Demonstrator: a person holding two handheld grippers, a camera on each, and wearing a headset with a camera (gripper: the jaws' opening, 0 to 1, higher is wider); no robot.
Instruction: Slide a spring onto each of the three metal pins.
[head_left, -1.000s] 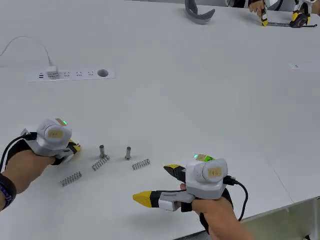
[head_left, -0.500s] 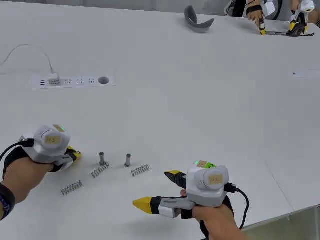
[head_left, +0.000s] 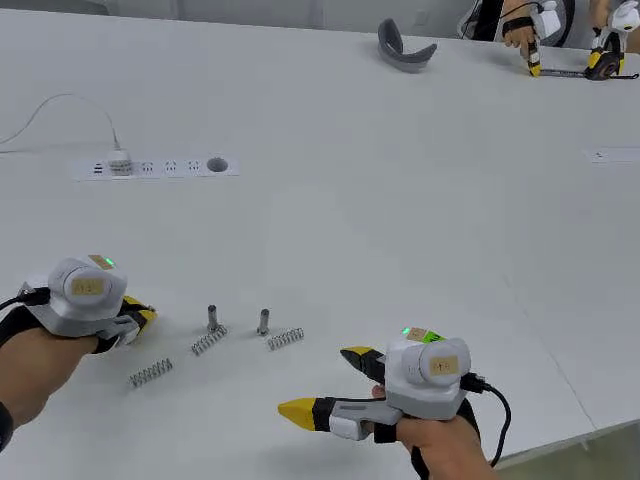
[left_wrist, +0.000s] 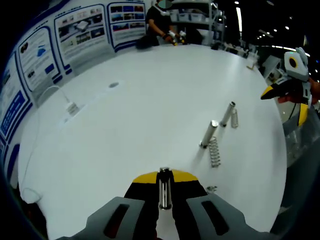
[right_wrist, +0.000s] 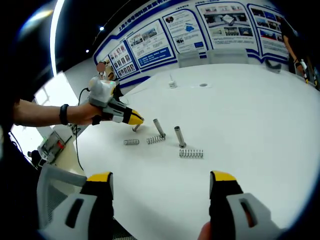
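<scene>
My left gripper (head_left: 140, 318) rests low at the table's left, shut on a short metal pin (left_wrist: 164, 190) that stands between its yellow-tipped jaws. Right of it stand two upright pins (head_left: 212, 317) (head_left: 263, 321). Three springs lie flat near them: one by the left gripper (head_left: 151, 373), one against the left pin's foot (head_left: 209, 341), one beside the right pin (head_left: 285, 339). My right gripper (head_left: 326, 382) hovers near the front edge, open and holding nothing, with its jaws pointing left towards the springs. The right gripper view shows both pins (right_wrist: 159, 127) (right_wrist: 179, 136) and the nearest spring (right_wrist: 191, 153).
A white power strip (head_left: 150, 167) with a plugged charger and cable lies at the back left. A grey curved object (head_left: 405, 45) sits at the far edge. Another person's hands with grippers (head_left: 530, 30) work at the far right. The table's front-right edge (head_left: 590, 420) is close.
The head view has shifted, so everything sits a little lower and further right in the picture. My left gripper has drawn slightly away from the pins. The right gripper stays open in place.
</scene>
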